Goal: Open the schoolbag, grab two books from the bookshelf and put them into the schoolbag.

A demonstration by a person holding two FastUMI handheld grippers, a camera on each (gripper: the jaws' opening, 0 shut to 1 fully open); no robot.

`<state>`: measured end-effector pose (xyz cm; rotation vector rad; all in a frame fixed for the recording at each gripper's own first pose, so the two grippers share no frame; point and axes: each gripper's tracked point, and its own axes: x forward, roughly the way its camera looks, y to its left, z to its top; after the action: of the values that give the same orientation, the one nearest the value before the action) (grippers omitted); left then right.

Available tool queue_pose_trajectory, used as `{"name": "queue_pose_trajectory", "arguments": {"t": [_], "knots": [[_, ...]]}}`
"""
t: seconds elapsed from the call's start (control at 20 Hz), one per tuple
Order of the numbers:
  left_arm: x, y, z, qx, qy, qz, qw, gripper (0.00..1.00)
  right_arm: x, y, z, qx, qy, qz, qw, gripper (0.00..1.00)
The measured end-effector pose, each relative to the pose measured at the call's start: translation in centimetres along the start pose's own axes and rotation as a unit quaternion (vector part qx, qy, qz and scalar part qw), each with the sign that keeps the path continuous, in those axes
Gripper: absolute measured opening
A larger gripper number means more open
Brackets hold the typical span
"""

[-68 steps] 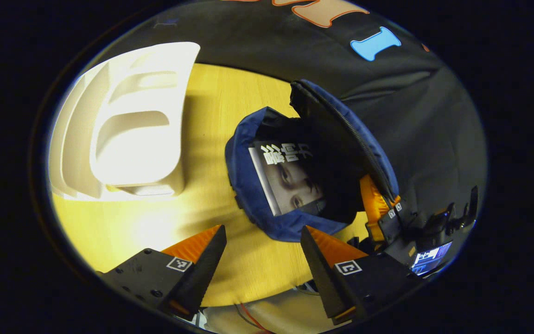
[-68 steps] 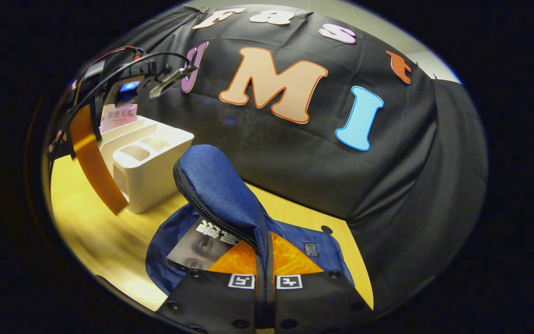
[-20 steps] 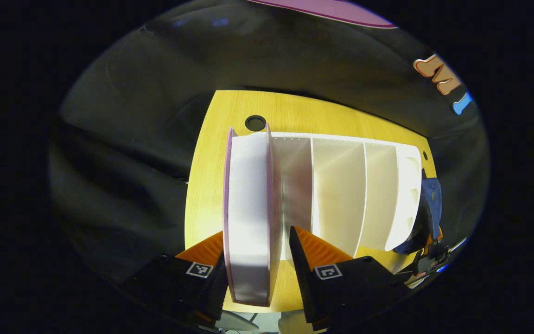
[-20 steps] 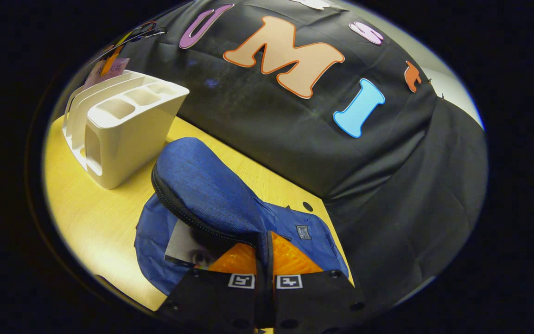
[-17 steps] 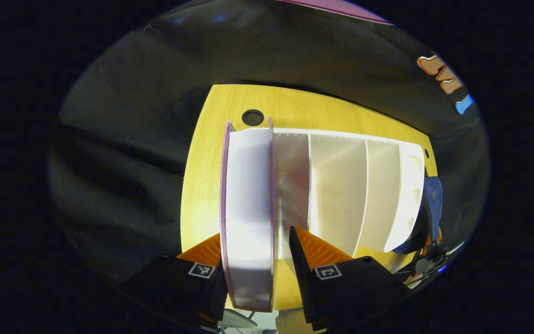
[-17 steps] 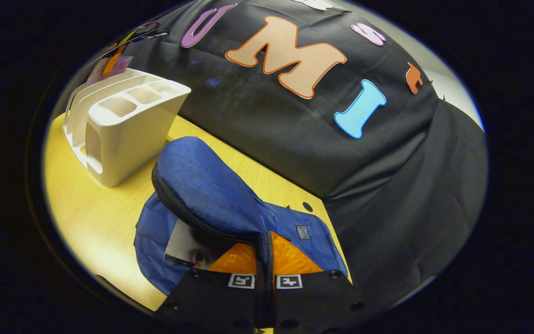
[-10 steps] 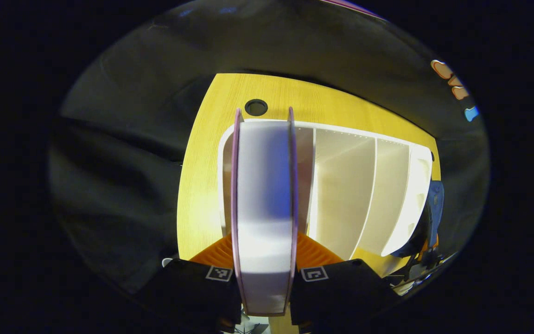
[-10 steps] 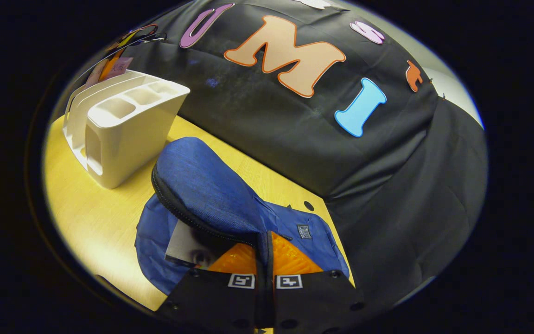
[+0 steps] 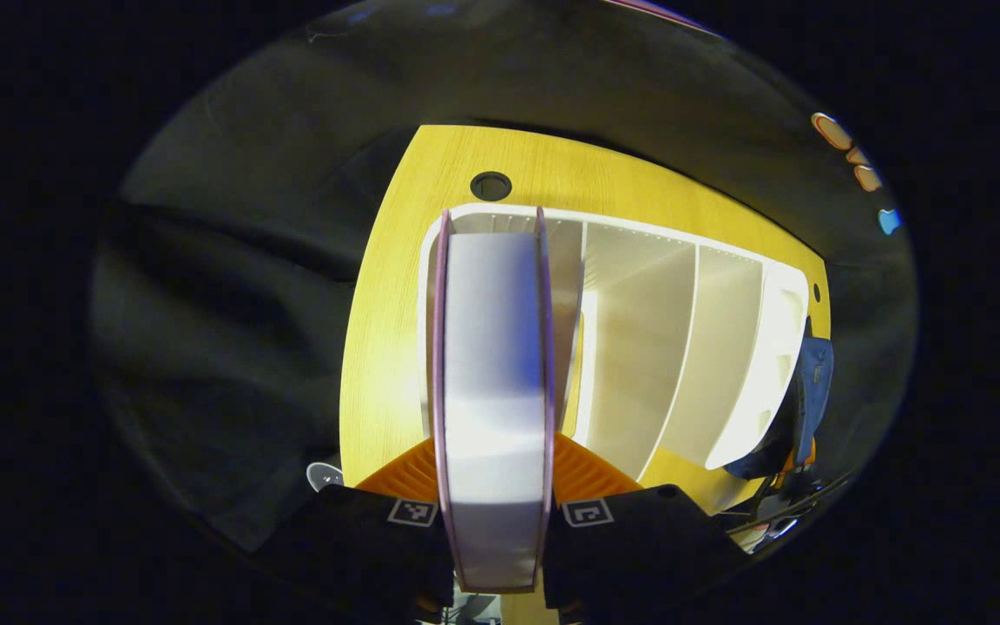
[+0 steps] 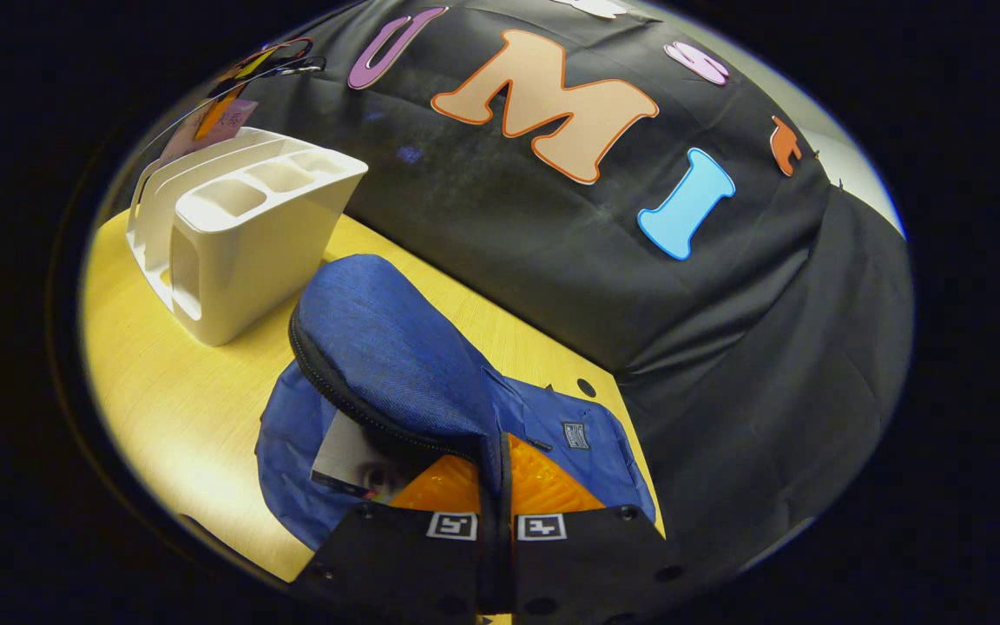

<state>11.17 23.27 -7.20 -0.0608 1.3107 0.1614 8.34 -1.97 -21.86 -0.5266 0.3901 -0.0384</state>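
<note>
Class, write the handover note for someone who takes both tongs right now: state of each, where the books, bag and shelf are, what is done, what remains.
Left tongs: shut on the pink-edged second book, which stands in the end slot of the white plastic bookshelf.
Right tongs: shut on the flap of the blue fabric schoolbag, holding it open on the yellow wooden table.
Done: bag open; a first book with a photo cover lies inside.
Left: lift the second book out of the shelf, carry it to the bag, slide it in, release both.
</note>
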Motion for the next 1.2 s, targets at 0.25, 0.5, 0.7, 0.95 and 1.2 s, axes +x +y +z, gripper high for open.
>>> {"name": "queue_pose_trajectory", "arguments": {"t": [0.25,0.5,0.7,0.95,1.2], "knots": [[-2.1,-0.2,-2.2,-0.048,0.014,0.010,0.999,0.37,0.0,-0.1,0.1,-0.006,-0.007,0.016,1.000,0.01],[-5.4,-0.6,-4.4,-0.070,0.003,0.013,0.997,0.37,0.0,-0.4,0.1,-0.005,-0.013,0.027,1.000,0.01],[-8.8,-1.4,-5.3,-0.081,-0.023,0.012,0.996,0.37,-0.1,-0.6,0.3,-0.010,-0.024,0.040,0.999,0.04],[-12.2,-3.3,-6.8,-0.100,-0.047,-0.010,0.994,0.37,0.0,-1.0,0.4,-0.006,-0.035,0.056,0.998,0.03],[-15.2,-5.9,-8.8,-0.088,-0.078,-0.032,0.993,0.36,0.1,-1.3,0.4,-0.002,-0.044,0.069,0.997,0.03]]}}
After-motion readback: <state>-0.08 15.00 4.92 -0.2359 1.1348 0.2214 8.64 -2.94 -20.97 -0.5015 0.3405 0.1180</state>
